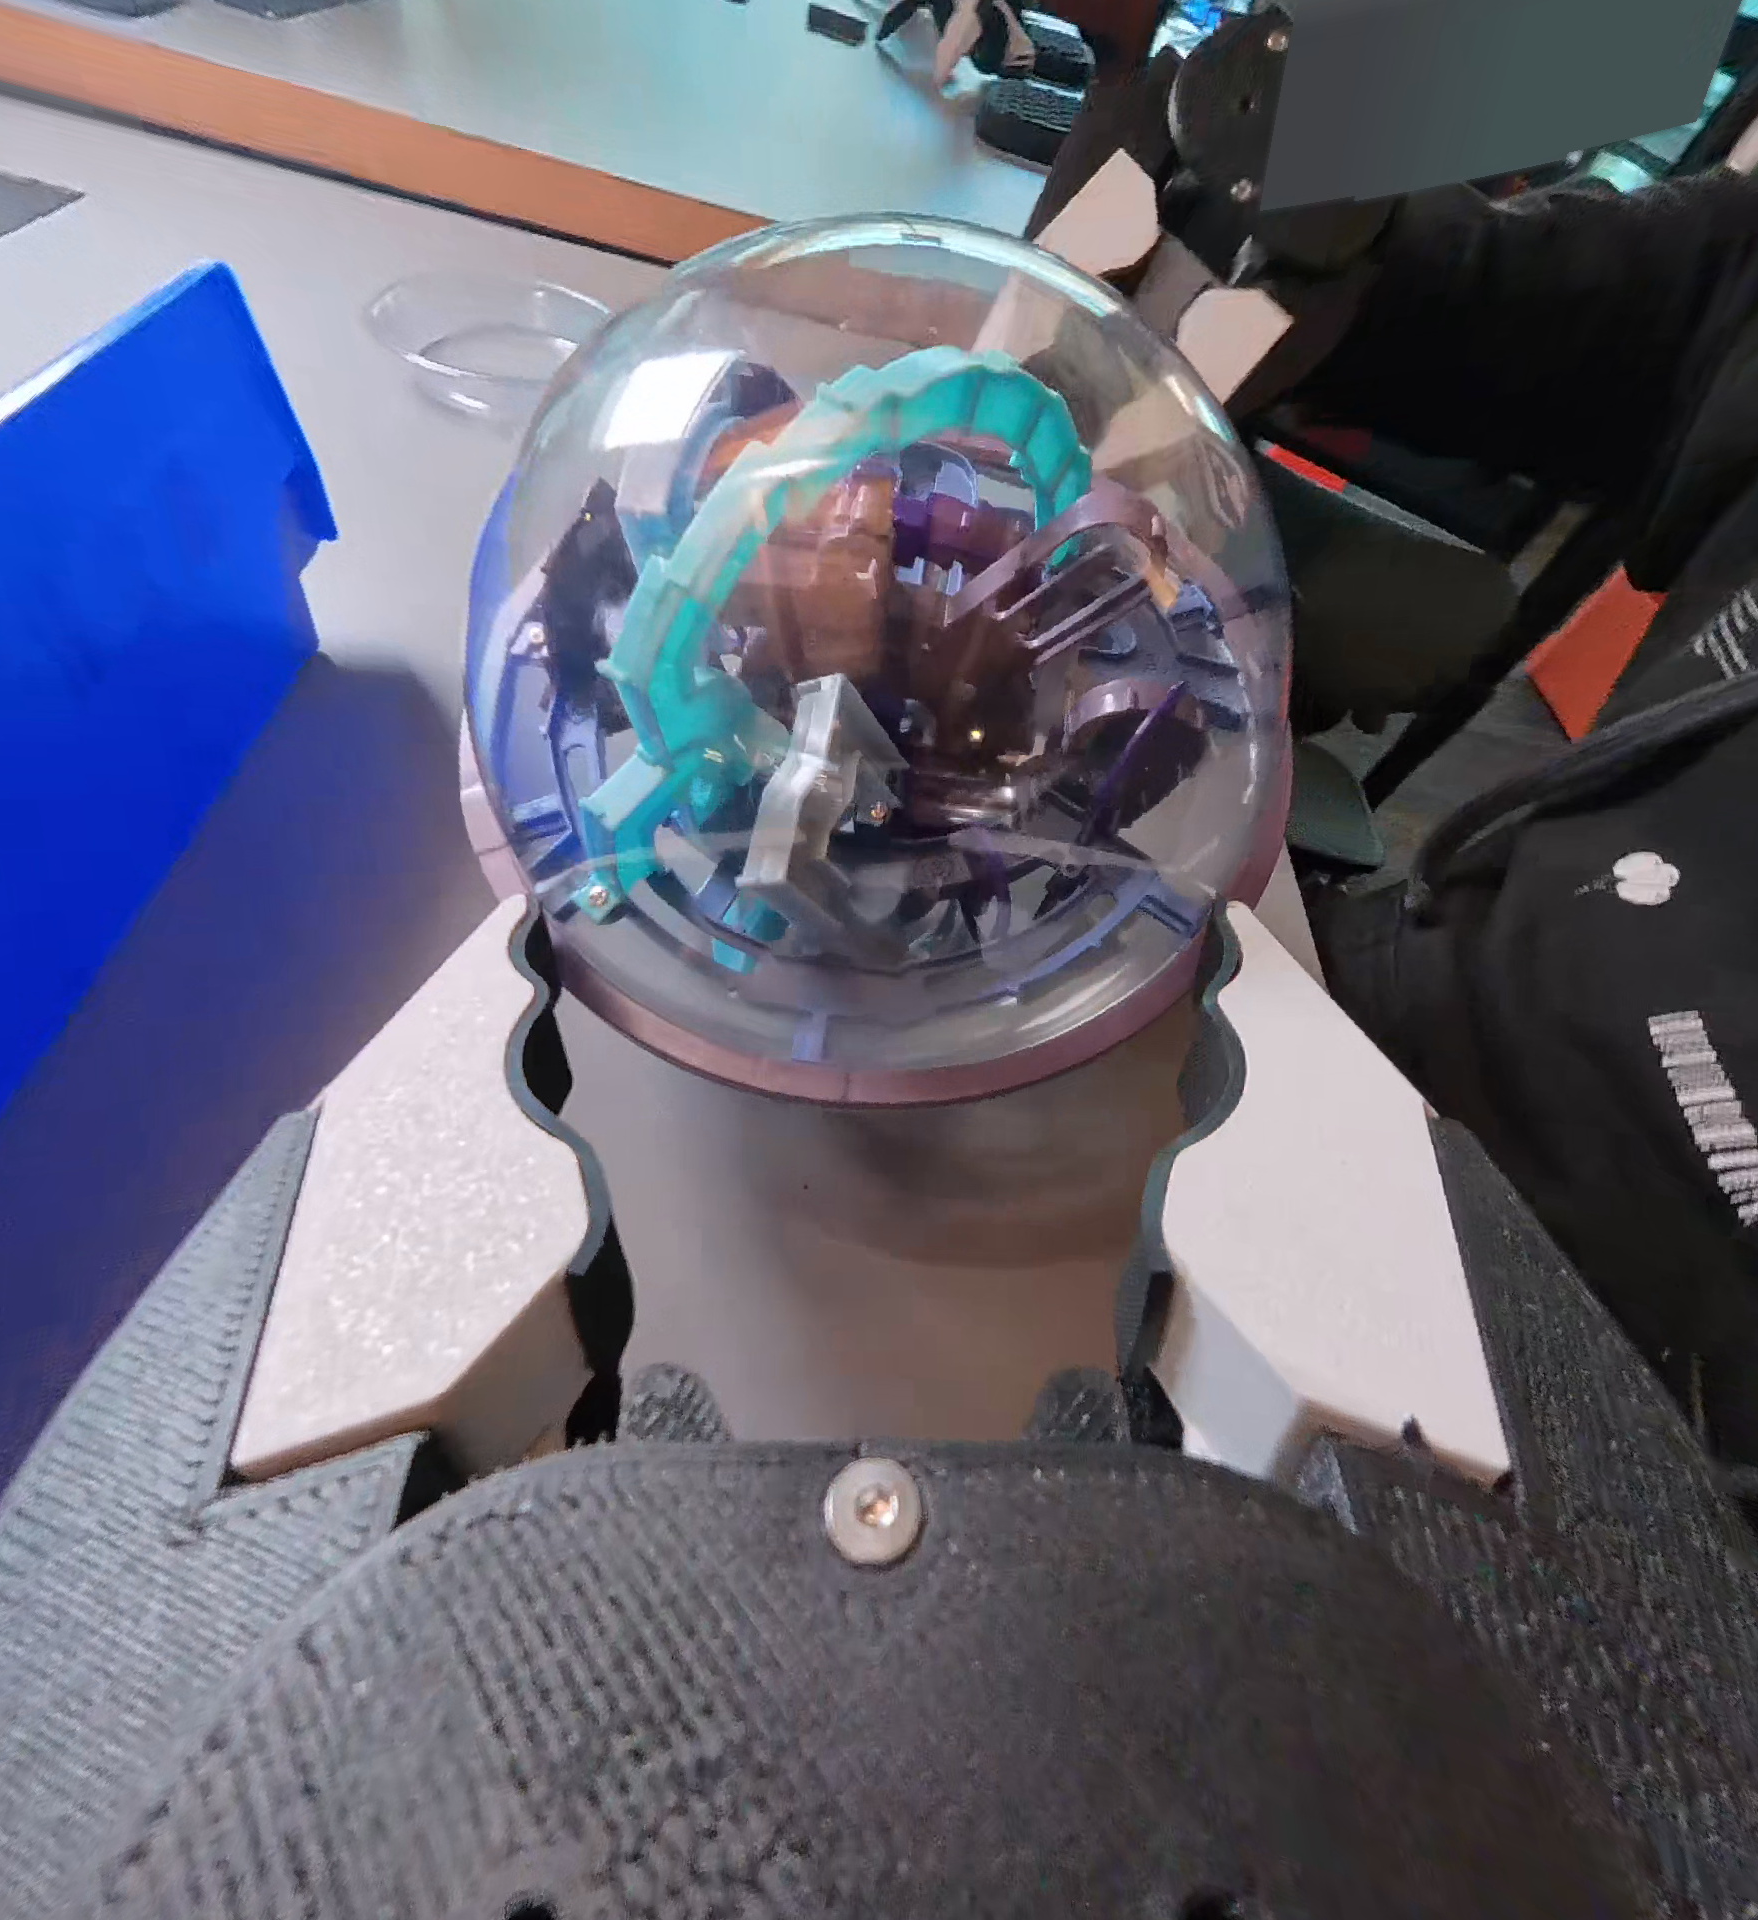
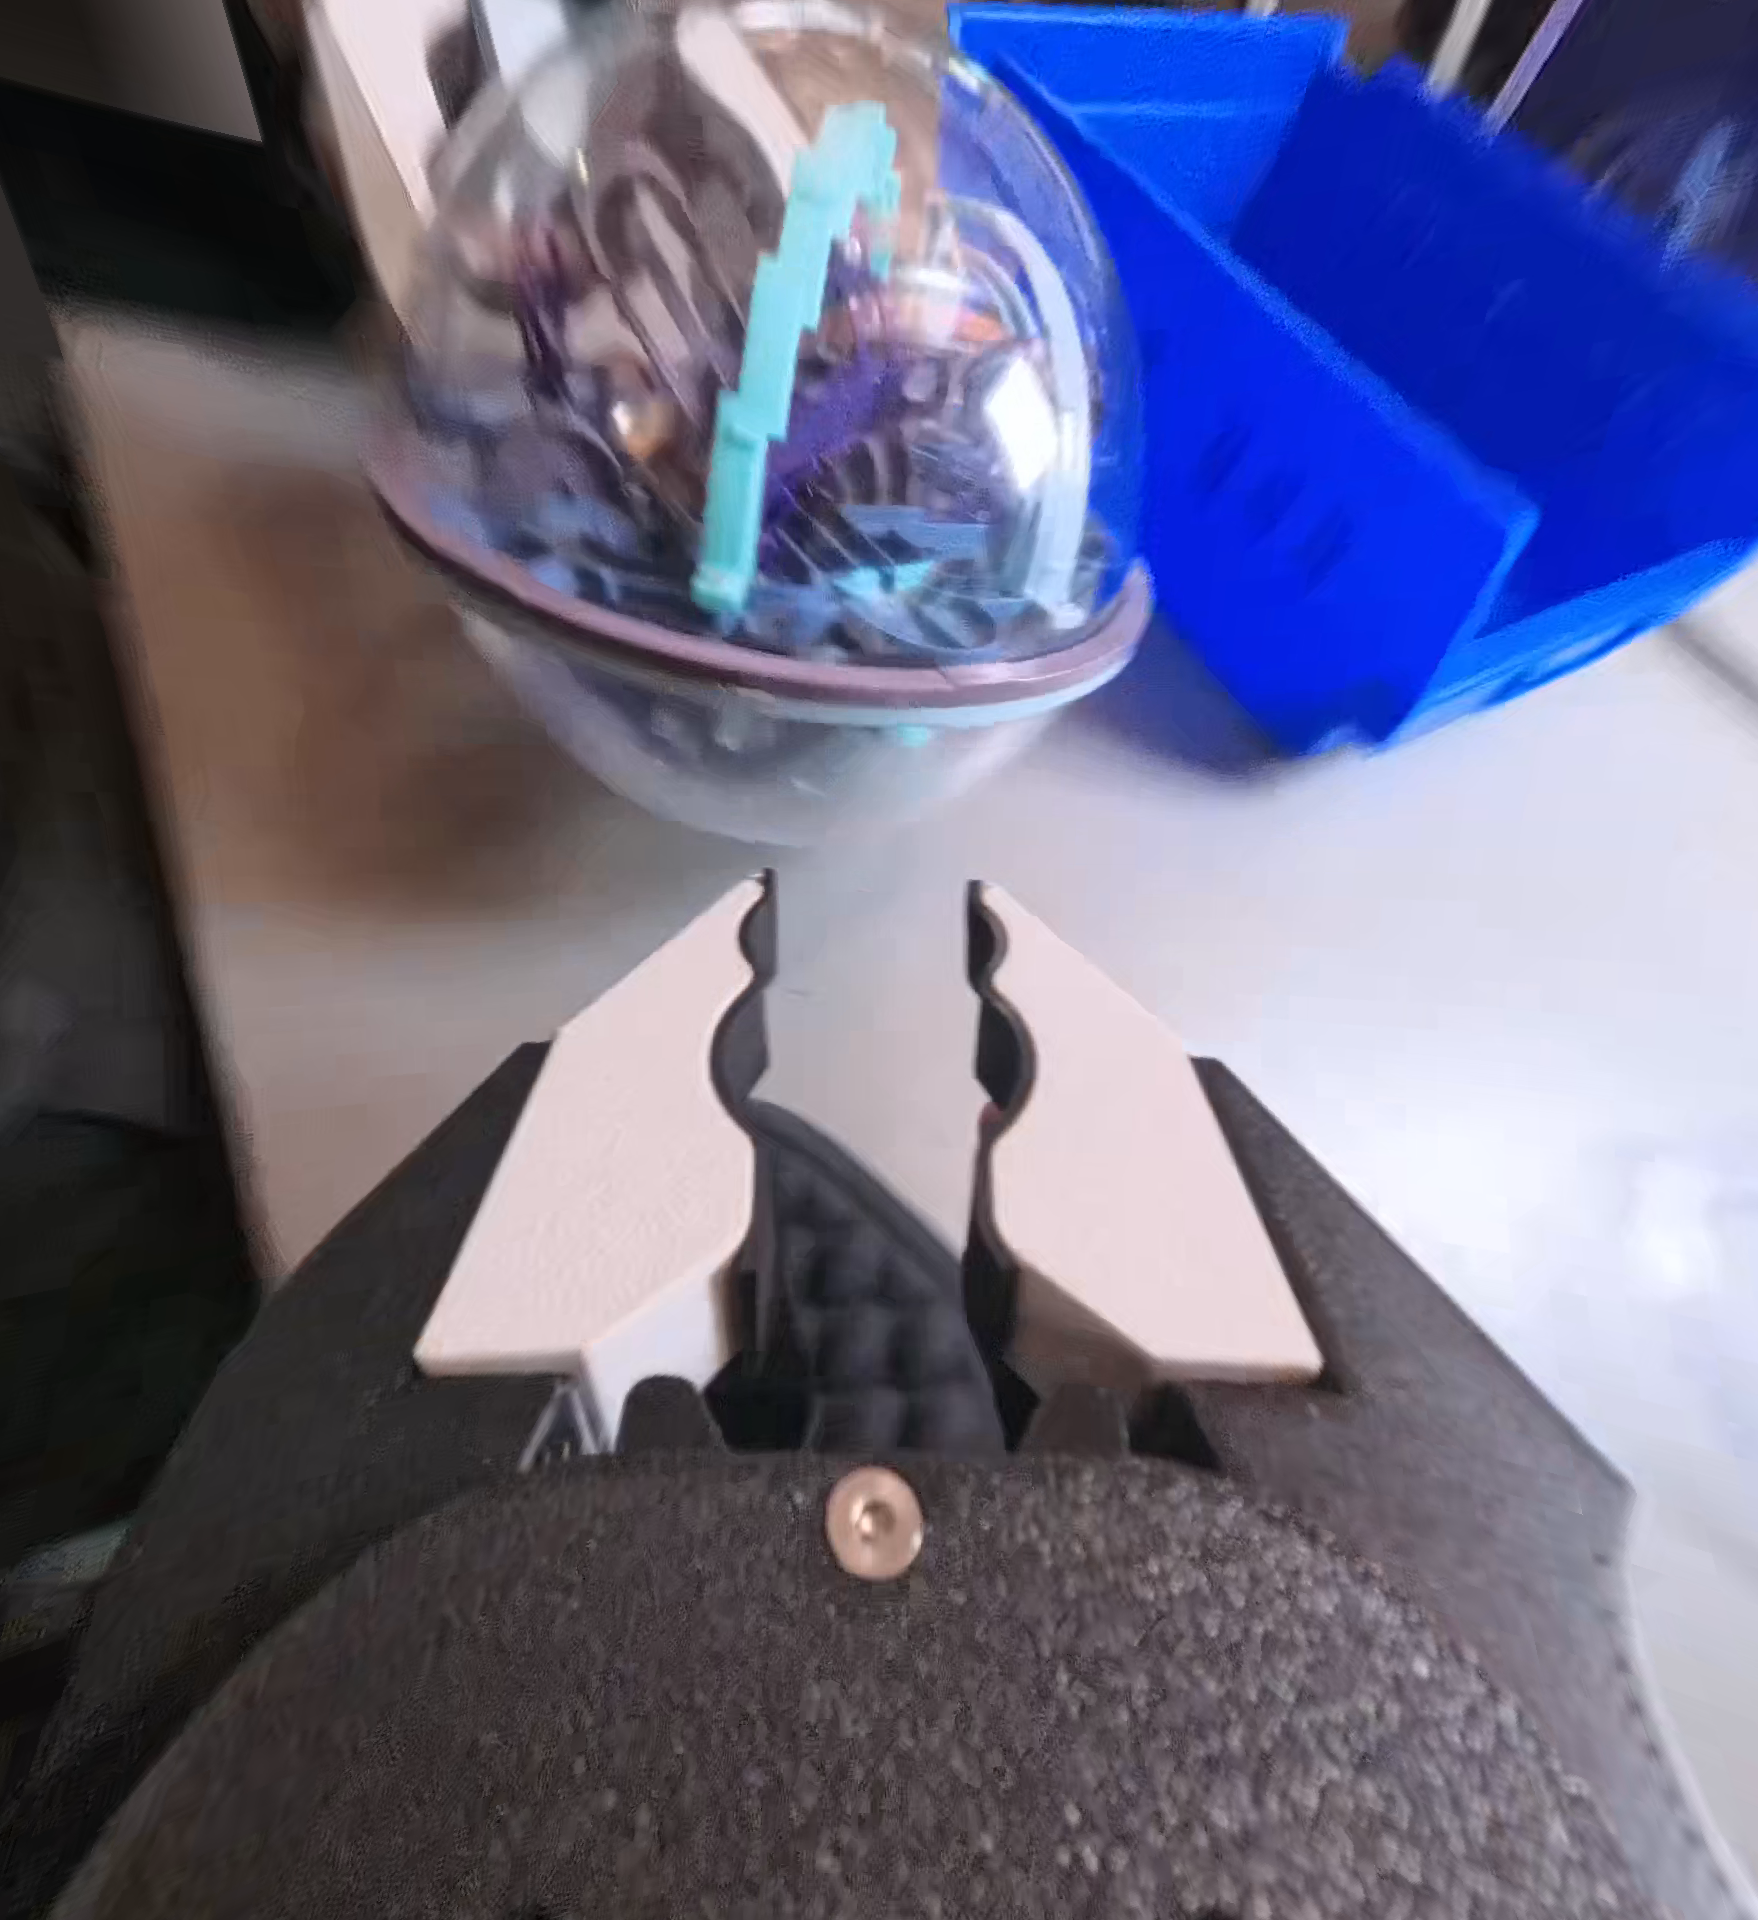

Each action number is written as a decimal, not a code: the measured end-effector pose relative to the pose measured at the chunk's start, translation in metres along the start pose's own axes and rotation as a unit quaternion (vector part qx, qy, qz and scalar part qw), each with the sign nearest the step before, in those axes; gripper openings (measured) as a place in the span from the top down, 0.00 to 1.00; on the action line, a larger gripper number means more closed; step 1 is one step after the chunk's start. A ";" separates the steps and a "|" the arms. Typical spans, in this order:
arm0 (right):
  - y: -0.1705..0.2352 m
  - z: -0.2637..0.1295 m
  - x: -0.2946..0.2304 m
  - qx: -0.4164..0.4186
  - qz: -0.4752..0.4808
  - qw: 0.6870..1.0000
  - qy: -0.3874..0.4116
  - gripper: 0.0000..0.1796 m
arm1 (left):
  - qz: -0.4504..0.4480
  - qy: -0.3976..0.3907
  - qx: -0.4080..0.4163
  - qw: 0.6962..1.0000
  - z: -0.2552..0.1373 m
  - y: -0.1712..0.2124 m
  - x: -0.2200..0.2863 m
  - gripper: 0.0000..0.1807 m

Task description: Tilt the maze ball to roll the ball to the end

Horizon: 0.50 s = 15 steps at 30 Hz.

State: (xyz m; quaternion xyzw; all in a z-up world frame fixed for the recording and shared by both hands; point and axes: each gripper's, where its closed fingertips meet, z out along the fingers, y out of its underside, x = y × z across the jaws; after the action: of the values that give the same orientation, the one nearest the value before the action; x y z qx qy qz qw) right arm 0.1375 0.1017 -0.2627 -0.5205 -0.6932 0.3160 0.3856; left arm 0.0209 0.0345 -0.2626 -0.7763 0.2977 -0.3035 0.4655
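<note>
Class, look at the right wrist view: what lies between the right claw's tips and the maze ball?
Nothing: only bare grey table separates the right claw from the maze ball, shown in the right wrist view.

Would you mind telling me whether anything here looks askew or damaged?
Nothing looks damaged or spilled. The maze ball sits tilted, its purple seam band slanting, between the left gripper jaws. The right gripper is open, short of it.

Claw positions, both units

Left claw (image 1: pixel 870 935): jaws spread wide, white fingers (image 1: pixel 418 1174) running from lower frame toward centre. Right claw (image 2: pixel 870 894): jaws parted by a narrow gap, nothing between them, tips at frame centre; view blurred.
</note>
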 end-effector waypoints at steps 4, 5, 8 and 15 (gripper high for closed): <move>-0.017 -0.003 -0.025 0.026 0.215 0.967 -0.133 0.62 | -0.029 -0.050 -0.003 0.998 0.002 0.002 0.000 0.39; -0.020 -0.002 -0.027 0.029 0.247 0.958 -0.144 0.62 | -0.023 -0.061 0.000 0.998 0.002 0.002 0.001 0.41; -0.023 0.003 -0.024 0.032 0.318 0.934 -0.160 0.62 | -0.003 -0.078 -0.002 0.997 0.002 0.003 0.007 0.42; -0.018 -0.003 -0.010 0.027 0.341 0.925 -0.162 0.83 | -0.035 -0.026 0.046 0.998 -0.019 -0.007 0.006 0.58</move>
State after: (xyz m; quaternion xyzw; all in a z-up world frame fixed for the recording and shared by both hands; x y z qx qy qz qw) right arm 0.1327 0.0877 -0.2481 -0.6565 -0.5177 0.5274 0.1510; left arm 0.0116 0.0225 -0.2479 -0.7719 0.2435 -0.3127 0.4972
